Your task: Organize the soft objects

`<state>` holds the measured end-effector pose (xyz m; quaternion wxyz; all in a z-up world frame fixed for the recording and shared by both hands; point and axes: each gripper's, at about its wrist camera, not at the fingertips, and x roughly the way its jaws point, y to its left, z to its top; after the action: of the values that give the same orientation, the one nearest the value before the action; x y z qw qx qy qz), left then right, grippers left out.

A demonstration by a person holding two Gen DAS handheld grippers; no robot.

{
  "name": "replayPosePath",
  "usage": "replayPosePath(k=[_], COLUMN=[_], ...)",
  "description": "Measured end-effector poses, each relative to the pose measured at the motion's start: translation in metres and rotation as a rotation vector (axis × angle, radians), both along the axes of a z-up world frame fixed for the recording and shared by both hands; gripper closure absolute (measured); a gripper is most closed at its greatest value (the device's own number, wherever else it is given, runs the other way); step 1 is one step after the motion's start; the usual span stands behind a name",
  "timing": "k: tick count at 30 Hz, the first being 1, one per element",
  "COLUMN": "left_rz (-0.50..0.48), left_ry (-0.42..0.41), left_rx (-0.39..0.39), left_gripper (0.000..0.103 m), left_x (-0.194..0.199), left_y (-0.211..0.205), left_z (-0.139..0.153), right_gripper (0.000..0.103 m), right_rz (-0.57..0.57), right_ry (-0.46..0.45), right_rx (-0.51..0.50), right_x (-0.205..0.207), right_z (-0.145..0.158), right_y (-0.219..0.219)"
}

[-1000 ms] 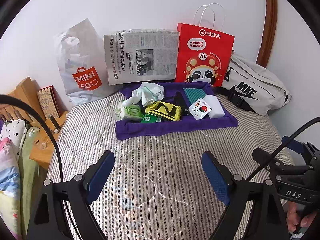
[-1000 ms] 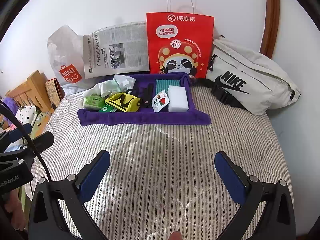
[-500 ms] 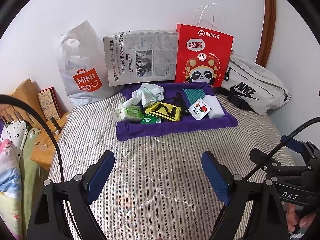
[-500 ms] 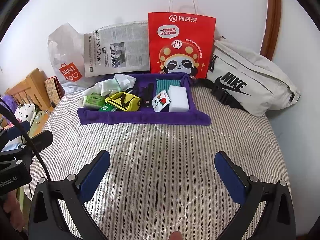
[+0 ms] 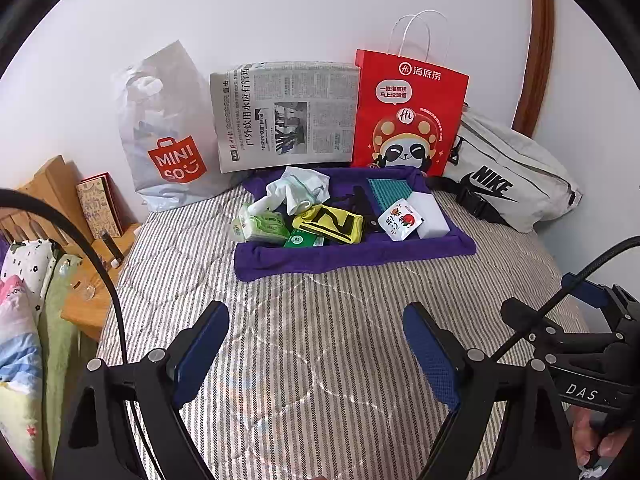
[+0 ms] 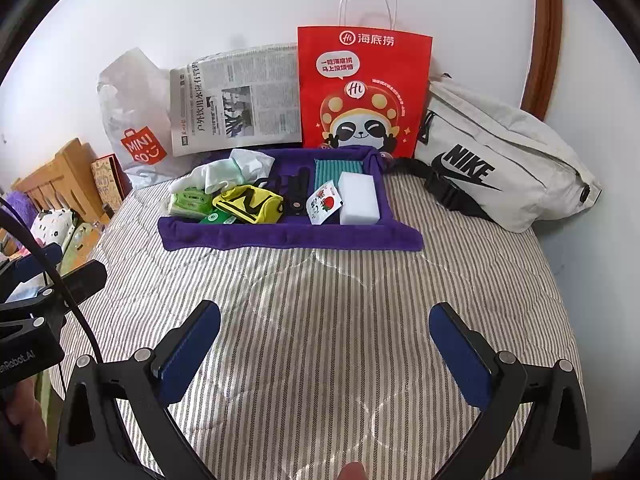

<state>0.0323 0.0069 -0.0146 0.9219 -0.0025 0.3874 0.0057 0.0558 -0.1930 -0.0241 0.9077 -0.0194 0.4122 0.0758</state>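
Note:
A purple cloth [image 5: 352, 256] [image 6: 288, 236] lies on the striped bed near the wall. On it sit white socks [image 5: 296, 188] [image 6: 224, 170], a green tissue pack [image 5: 262, 226] [image 6: 190, 200], a yellow and black pouch [image 5: 328, 222] [image 6: 248, 202], a strawberry sachet [image 5: 400, 220] [image 6: 324, 202], a white sponge [image 5: 432, 216] [image 6: 358, 196], a teal ribbed pad [image 5: 390, 192] and a black strap. My left gripper [image 5: 316, 344] and right gripper [image 6: 324, 344] are both open and empty, low over the bed in front of the cloth.
Against the wall stand a Miniso plastic bag [image 5: 168, 136], a newspaper [image 5: 288, 116], a red paper bag [image 5: 408, 112] and a grey Nike bag [image 5: 508, 172]. A wooden shelf [image 5: 60, 208] and bedding are at the left edge of the bed.
Both views have tilted slightly, so the cloth and bags sit a little lower in frame. Nothing on the bed has moved and both grippers stay open.

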Motion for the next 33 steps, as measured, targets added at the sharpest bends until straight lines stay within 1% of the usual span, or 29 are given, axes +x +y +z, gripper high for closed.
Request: replayPosePath(k=[33], left_rz=[-0.002], left_ry=[0.007], left_rx=[0.004], left_gripper=[0.015], left_x=[-0.0021], left_y=[-0.0005], left_z=[-0.001], right_gripper=[0.0], right_rz=[0.001], right_ry=[0.012], right_rx=[-0.009], right_x=[0.0], right_z=[-0.0028], right_y=[-0.0005])
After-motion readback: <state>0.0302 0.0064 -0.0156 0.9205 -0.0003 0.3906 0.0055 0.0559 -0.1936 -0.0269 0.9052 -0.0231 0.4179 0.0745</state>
